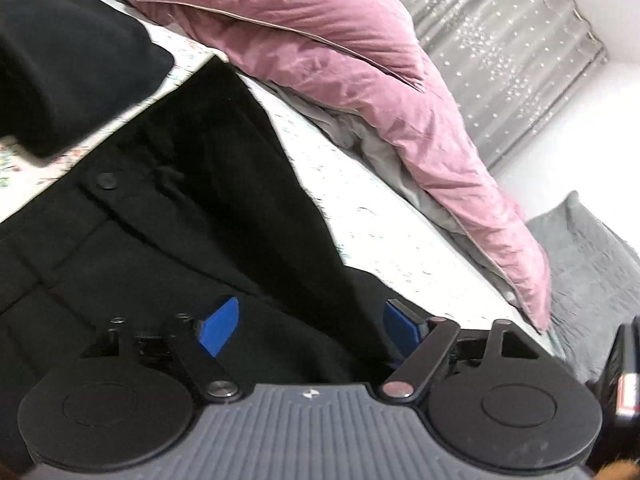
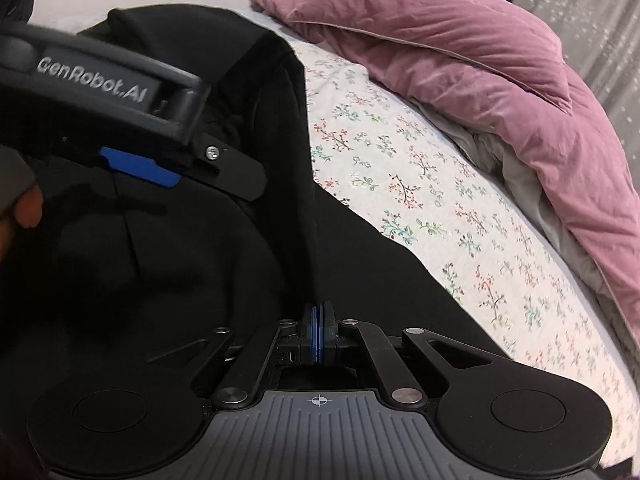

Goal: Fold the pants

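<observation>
The black pants (image 1: pixel 168 220) lie spread on the floral bed sheet, with the waistband button (image 1: pixel 106 180) showing at the left. My left gripper (image 1: pixel 309 327) hovers low over them, open, its blue pads (image 1: pixel 218 326) wide apart with cloth lying under the gap. In the right wrist view the pants (image 2: pixel 192 264) fill the left half. My right gripper (image 2: pixel 319 332) is shut, and a raised ridge of the black cloth runs straight into its pads. The left gripper's finger (image 2: pixel 234 172) reaches in from the upper left above the pants.
A pink duvet (image 1: pixel 340 52) (image 2: pixel 500 60) is heaped along the far side of the floral sheet (image 2: pixel 420 184). Another black garment (image 1: pixel 60 60) sits at the far left. A grey curtain (image 1: pixel 520 40) hangs behind, grey bedding (image 1: pixel 592 264) lies at the right, and a person's fingertip (image 2: pixel 28 206) shows.
</observation>
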Tool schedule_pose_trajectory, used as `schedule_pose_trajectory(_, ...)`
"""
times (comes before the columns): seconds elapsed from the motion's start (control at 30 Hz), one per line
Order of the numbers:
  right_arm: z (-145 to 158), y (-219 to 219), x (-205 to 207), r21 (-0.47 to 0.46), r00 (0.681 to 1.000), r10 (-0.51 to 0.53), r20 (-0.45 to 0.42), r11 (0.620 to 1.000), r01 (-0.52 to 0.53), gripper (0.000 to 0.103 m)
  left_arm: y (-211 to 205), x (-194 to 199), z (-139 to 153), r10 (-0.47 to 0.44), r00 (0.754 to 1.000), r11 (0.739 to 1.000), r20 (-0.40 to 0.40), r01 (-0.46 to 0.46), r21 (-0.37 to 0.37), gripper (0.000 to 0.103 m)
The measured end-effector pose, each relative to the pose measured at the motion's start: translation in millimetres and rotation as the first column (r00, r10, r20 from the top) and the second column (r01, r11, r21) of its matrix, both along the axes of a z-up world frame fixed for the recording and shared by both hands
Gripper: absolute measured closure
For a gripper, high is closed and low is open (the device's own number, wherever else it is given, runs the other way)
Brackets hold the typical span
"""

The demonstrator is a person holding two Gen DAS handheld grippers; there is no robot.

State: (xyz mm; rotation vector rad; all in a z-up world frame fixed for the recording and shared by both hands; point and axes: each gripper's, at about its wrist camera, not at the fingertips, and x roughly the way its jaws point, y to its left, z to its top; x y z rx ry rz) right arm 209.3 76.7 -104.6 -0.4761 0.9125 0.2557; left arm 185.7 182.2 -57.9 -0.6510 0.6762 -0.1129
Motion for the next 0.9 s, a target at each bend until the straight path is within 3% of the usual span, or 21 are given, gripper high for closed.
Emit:
schedule_pose_trajectory(0.1,0.9,-4.5,1.4,0.026,1.0,-0.018,0.011,0.999,0.018,0.103,-7.7,20.4,4.6,-0.023,0.999,1.0,-0.03,0.023,-0.014,0.007)
schedule_pose_trajectory(0.27,2.4,-8.1,-1.0,0.047,0.999,-0.036,0.029,0.998,0.034,0.103,-28.6,57.8,11.2,0.014,0.987,0.998,-0.16,-0.004,0.062,0.007)
schedule_pose_trajectory(0.3,2.1,-7.9,-1.7,0.047,0.999,-0.035,0.034,0.998,0.033,0.103,-32.2,64.5,10.4,0.034,0.982,0.996,-0.184,-0.019,0.084,0.012)
schedule_pose_trajectory(0.33,1.5,-7.9,-2.5,0.047,0.999,-0.035,0.039,0.998,0.033,0.103,-35.1,69.8,8.9,0.054,0.979,0.994,-0.198,-0.034,0.105,0.02)
schedule_pose_trajectory(0.37,0.7,-7.8,-3.6,0.049,0.999,-0.036,0.039,0.998,0.034,0.103,-36.4,73.5,6.7,0.077,0.974,0.991,-0.213,-0.051,0.124,0.051)
schedule_pose_trajectory(0.4,0.0,-8.3,-4.2,0.054,0.999,-0.038,0.034,0.998,0.037,0.103,-37.1,77.1,2.9,0.087,0.969,0.991,-0.229,-0.06,0.122,0.068)
schedule_pose_trajectory(0.47,1.1,-11.2,-5.8,0.071,0.999,-0.049,0.017,0.996,0.047,0.101,-35.0,77.2,-1.8,0.091,0.97,0.995,-0.226,-0.077,0.07,0.069)
schedule_pose_trajectory(0.5,3.6,-13.9,-6.6,0.07,0.998,-0.064,0.005,0.995,0.064,0.101,-35.9,75.1,-1.2,0.096,0.973,0.993,-0.21,-0.08,0.084,0.069)
schedule_pose_trajectory(0.57,15.4,-29.5,-5.9,0.073,0.995,-0.104,-0.006,0.992,0.105,0.092,-36.3,71.4,1.4,0.115,0.977,0.988,-0.178,-0.094,0.12,0.069)
schedule_pose_trajectory(0.63,29.8,-59.8,-6.6,0.104,0.984,-0.179,-0.013,0.978,0.179,0.089,-32.5,68.7,3.7,0.12,0.978,0.989,-0.168,-0.103,0.107,0.069)
schedule_pose_trajectory(0.73,44.8,-129.8,-1.9,0.182,0.934,-0.351,-0.065,0.916,0.357,0.085,-30.4,63.8,7.7,0.119,0.982,0.99,-0.145,-0.106,0.097,0.069)
schedule_pose_trajectory(0.8,48.0,-184.6,0.2,0.194,0.871,-0.484,-0.087,0.849,0.492,0.076,-31.6,59.9,11.5,0.113,0.986,0.99,-0.122,-0.101,0.1,0.069)
schedule_pose_trajectory(0.87,46.6,-237.2,0.6,0.186,0.788,-0.607,-0.105,0.766,0.615,0.05,-36.0,63.5,16.1,0.106,0.99,0.989,-0.098,-0.095,0.109,0.069)
schedule_pose_trajectory(0.9,43.7,-265.2,0.9,0.174,0.737,-0.665,-0.119,0.717,0.675,0.048,-35.2,61.4,17.0,0.102,0.991,0.989,-0.087,-0.092,0.113,0.069)
